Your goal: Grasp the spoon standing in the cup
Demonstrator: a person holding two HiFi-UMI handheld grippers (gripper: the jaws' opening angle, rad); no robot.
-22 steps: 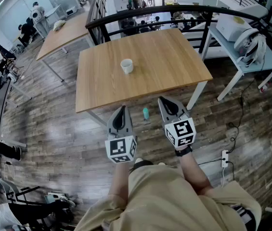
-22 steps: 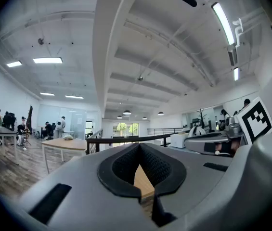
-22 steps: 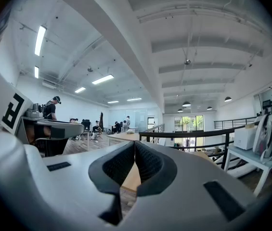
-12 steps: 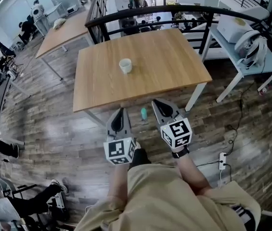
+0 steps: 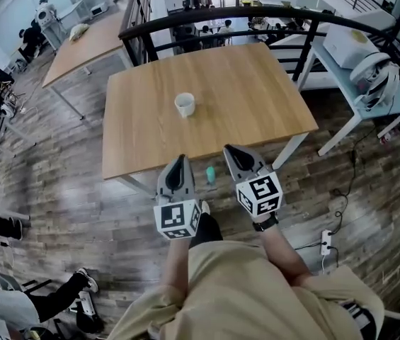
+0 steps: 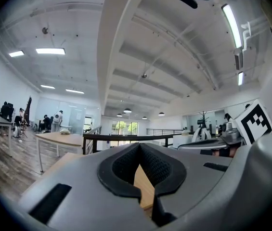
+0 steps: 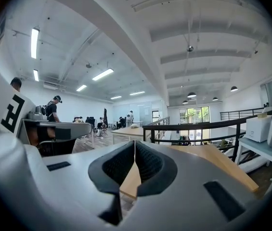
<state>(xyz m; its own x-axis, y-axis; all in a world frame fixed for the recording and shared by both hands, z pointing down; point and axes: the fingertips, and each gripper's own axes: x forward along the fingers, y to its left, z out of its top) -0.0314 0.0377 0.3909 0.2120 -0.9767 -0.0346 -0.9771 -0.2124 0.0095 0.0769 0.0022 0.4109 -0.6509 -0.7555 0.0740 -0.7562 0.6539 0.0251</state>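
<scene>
Spoon: can't make it out in the head view, too small. The cup (image 5: 185, 104) it should stand in is on the desk (image 5: 256, 98), left of centre, upright, alone, and well ahead of both grippers.

Left gripper (image 5: 179, 163) and right gripper (image 5: 231, 151) sit side by side at the near desk edge, over the floor (image 5: 79, 197), tips pointing toward the cup. Neither is near it.

Fingers:
- Left: fingers (image 6: 126, 165) closed tip to tip, nothing between them.
- Right: fingers (image 7: 150, 165) closed tip to tip as well, and empty.

Handling, my read:
- A spoon should be light, stiff and smooth, with a thin handle, so it is easy to pinch but can pivot or slip.
- It leans loose on the rim, so a sideways nudge will swing it round or tip the cup.
- The cup looks small and light, and will probably slide if bumped.
- Take the handle above the rim, pinch across its flat faces, and pull up along the handle.
- 1 gripper has to open first. The other could steady the cup.

Views:
- The head view alone shows the cup, the full desk outline and how both grippers line up with it.
- The gripper views show neither cup nor spoon. Each shows a wedge of desk top below the closed tips, plus the railing (image 7: 198, 125) and the ceiling.
- Those 2 views alone settle that the fingers are shut. From the head view only the gripper backs and marker cubes are visible.
</scene>
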